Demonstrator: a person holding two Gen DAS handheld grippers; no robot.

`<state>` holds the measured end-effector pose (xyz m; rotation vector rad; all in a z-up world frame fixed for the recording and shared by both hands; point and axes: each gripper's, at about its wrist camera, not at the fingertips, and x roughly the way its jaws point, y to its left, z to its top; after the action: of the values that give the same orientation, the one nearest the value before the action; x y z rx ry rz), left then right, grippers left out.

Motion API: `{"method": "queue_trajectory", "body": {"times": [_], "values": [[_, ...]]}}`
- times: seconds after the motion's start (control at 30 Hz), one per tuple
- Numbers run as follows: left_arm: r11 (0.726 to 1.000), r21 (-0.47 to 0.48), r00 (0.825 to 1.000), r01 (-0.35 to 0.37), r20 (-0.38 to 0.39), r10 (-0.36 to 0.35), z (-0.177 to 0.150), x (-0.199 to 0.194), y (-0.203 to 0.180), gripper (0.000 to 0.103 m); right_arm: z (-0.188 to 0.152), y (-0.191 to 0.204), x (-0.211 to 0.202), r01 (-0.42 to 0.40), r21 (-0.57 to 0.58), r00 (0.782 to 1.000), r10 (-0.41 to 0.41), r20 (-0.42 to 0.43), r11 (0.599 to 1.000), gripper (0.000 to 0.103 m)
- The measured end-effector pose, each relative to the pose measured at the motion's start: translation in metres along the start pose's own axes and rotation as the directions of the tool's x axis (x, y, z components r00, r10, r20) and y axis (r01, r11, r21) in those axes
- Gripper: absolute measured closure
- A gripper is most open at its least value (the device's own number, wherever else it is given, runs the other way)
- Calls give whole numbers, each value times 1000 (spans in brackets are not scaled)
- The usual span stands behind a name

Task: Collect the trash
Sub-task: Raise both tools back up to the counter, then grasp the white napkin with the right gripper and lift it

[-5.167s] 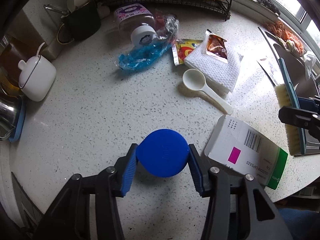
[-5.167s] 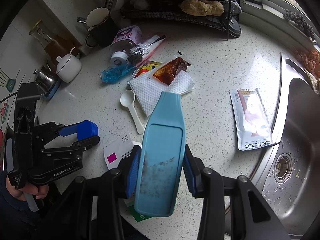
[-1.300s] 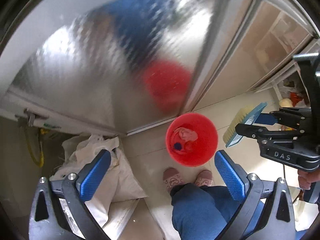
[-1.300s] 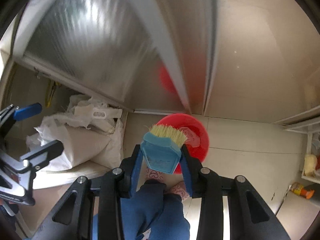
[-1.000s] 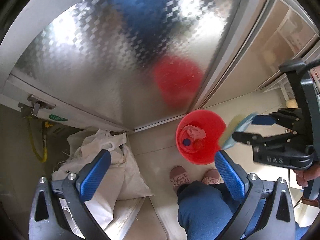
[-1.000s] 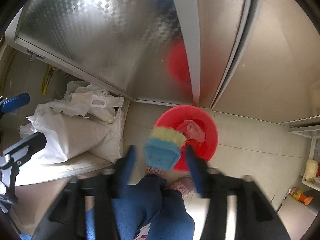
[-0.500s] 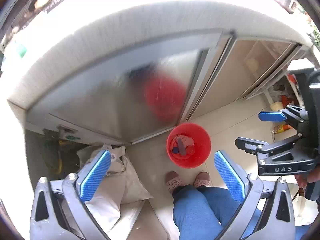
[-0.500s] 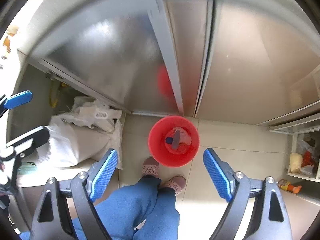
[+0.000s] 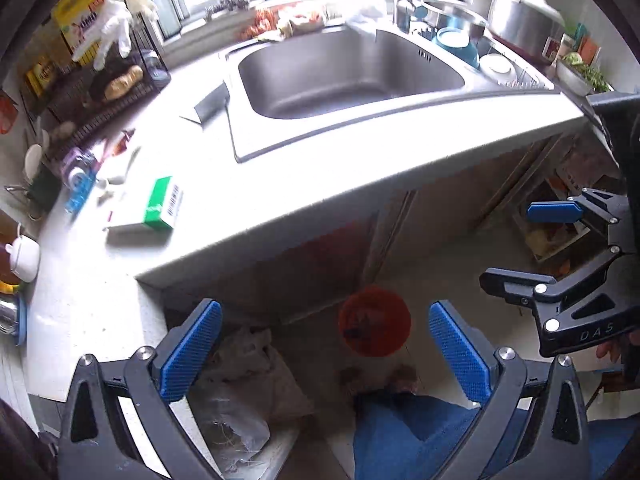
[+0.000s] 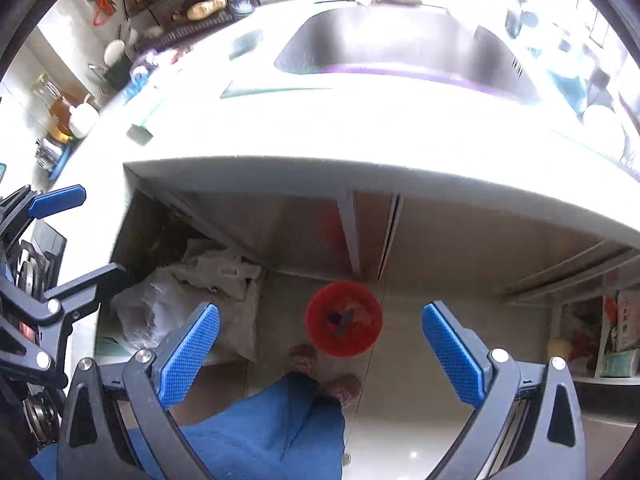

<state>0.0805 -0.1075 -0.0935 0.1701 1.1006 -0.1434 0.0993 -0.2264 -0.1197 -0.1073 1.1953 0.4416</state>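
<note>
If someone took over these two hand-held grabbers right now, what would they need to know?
Left gripper: jaws open, nothing held.
Right gripper: jaws have just been opening, nothing between them.
Red bin sits on the floor below the counter edge, some trash already inside.
Left on the counter: green-and-white box, a white spoon, wrappers near the rack, a packet beside the sink.
Next: probably fetch the box.
</note>
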Motion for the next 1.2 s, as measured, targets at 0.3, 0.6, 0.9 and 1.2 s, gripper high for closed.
{"method": "queue_trajectory", "body": {"times": [0.3,0.6,0.9,1.2], "values": [[990,-136,998,-35,56,43,17,-38,31,0,26,8,-36,-23,-62,995,29,98,998,1],[969,-238,993,-65,85,88,42,-43,81,0,82,23,-39,-38,-136,990,55,128,990,1],[948,-303,989,-96,77,125,79,-25,159,0,161,69,-7,-93,-219,988,118,102,971,1],[911,-385,984,-150,29,175,94,-4,258,0,241,126,41,-163,-246,983,178,38,955,1]]}}
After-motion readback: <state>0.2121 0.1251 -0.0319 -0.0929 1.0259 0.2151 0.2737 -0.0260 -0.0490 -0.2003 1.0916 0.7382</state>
